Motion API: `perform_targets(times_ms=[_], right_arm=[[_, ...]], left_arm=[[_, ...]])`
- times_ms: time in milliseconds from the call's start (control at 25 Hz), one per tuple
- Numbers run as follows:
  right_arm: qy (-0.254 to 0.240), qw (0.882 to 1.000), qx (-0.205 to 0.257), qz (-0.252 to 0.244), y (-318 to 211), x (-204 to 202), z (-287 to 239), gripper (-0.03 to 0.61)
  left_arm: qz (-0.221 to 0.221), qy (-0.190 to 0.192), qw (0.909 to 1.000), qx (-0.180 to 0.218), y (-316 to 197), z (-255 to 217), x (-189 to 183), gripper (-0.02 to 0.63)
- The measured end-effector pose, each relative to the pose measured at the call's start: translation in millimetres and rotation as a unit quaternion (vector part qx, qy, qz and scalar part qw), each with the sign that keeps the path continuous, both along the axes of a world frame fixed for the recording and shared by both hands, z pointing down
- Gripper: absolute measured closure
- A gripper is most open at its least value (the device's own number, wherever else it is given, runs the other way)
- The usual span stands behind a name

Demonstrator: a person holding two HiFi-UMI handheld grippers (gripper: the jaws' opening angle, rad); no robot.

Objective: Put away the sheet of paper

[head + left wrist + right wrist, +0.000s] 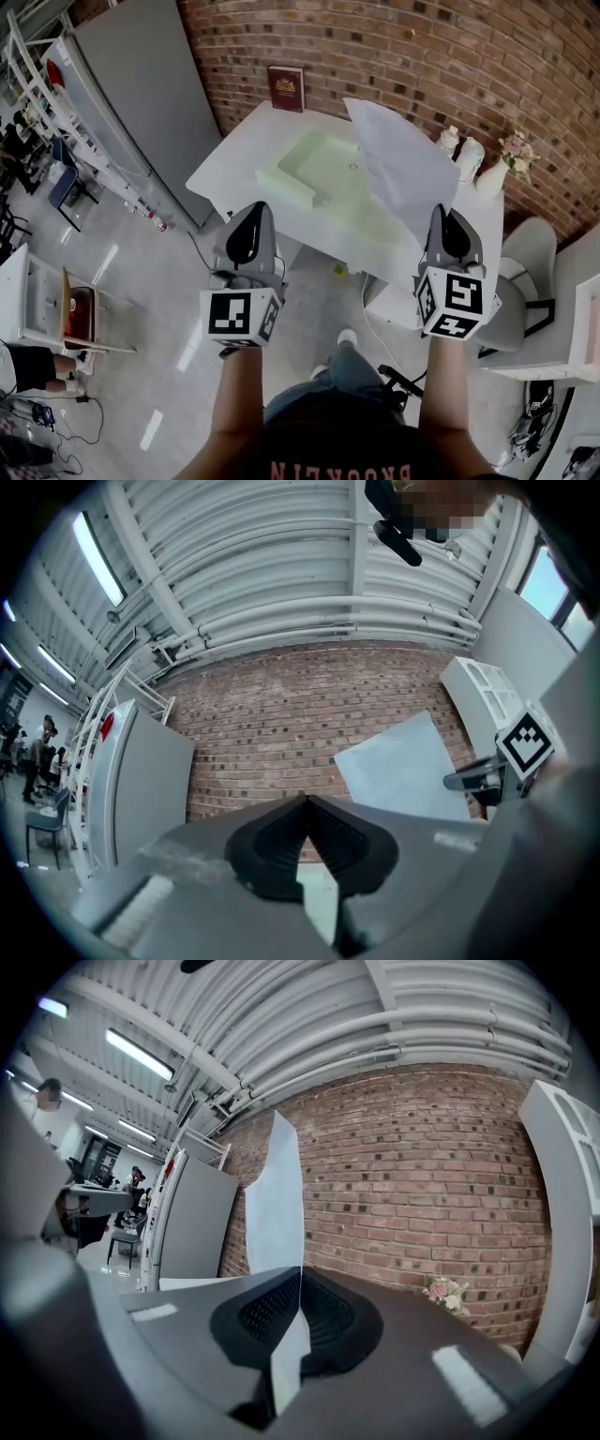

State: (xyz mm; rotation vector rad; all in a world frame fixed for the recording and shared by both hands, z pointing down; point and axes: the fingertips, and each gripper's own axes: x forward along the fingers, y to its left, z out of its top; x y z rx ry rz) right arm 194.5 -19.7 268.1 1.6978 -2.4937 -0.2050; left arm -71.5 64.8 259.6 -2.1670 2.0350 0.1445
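The right gripper (pixel 300 1283) has its two jaws pressed together on the one sheet of paper (pixel 277 1199). The sheet is seen nearly edge-on there, rising upright from between the pads against the brick wall (pixel 422 1176). In the head view, the same right gripper (pixel 441 212) pinches the sheet of paper (pixel 403 164) by its lower edge. The sheet fans up and away from the person, overlapping the right part of the tray.

The left gripper (pixel 305 803) has its jaws closed tip to tip with nothing between them. In the head view the left gripper (pixel 260 208) sits level with the right one, well apart from it and not touching the sheet. Each of the two grippers carries one marker cube facing the head camera.

Beyond the jaws stands one white table (pixel 234 159). On it lies one pale green tray (pixel 281 183), and one dark red book (pixel 286 88) stands at the far edge against the wall. At the table's right end are two white bottles (pixel 448 139) side by side, and just beside them one white vase (pixel 494 176) of pink flowers (pixel 516 147).

One white chair (pixel 530 253) stands to the table's right. One tall grey cabinet (pixel 155 94) stands to its left.
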Motion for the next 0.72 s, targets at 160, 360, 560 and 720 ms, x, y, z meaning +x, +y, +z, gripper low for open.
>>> perform_targets(times_ms=[160, 360, 560, 720], right_arm=[[-0.014, 1.0, -0.018, -0.007, -24, -11, 12, 0.577], [-0.03, 0.999, -0.034, -0.019, -60, -26, 22, 0.577], [-0.029, 0.998, -0.045, -0.031, -99, -49, 32, 0.577], [-0.029, 0.997, -0.056, -0.035, -131, -65, 41, 0.577]], left_arm=[[-0.001, 0.0, 1.0, -0.007, -23, 6, -11, 0.62], [-0.006, 0.003, 0.9999, -0.013, -58, 11, -27, 0.62], [-0.002, 0.002, 0.9997, -0.025, -104, 15, -42, 0.62], [0.005, 0.001, 0.9996, -0.028, -143, 11, -54, 0.62]])
